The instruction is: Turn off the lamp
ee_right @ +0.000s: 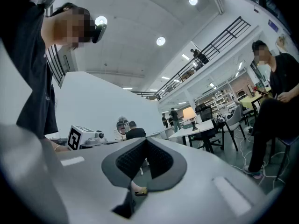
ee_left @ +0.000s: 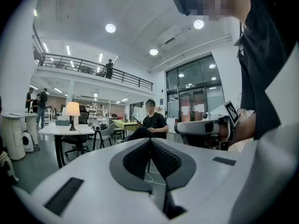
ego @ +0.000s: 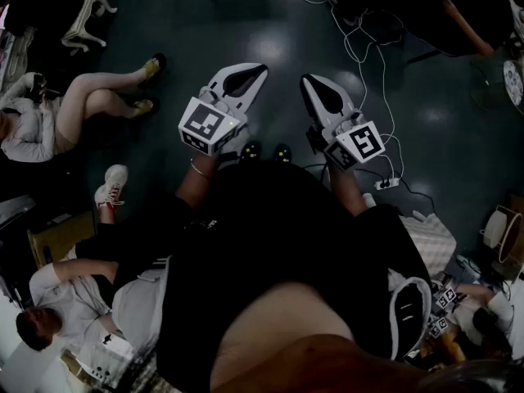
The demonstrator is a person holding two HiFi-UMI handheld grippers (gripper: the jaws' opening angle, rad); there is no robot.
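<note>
The lamp [ee_left: 72,109] with a pale shade is lit and stands on a white table [ee_left: 65,130] far off at the left of the left gripper view. In the right gripper view the same lamp [ee_right: 189,113] glows on that table [ee_right: 198,129], well beyond the jaws. My left gripper [ee_left: 150,141] is shut with nothing in it. My right gripper [ee_right: 145,140] is also shut and empty. In the head view both grippers, left [ego: 260,70] and right [ego: 307,80], hang side by side over the dark floor in front of my body, far from the lamp.
A seated person in black [ee_left: 152,120] faces me beyond the left jaws. Another seated person [ee_right: 275,92] is close at the right. Two people sit at the left [ego: 90,97]. White cables [ego: 360,47] and a power strip [ego: 386,183] lie on the floor. Office chairs [ee_left: 105,134] stand by the table.
</note>
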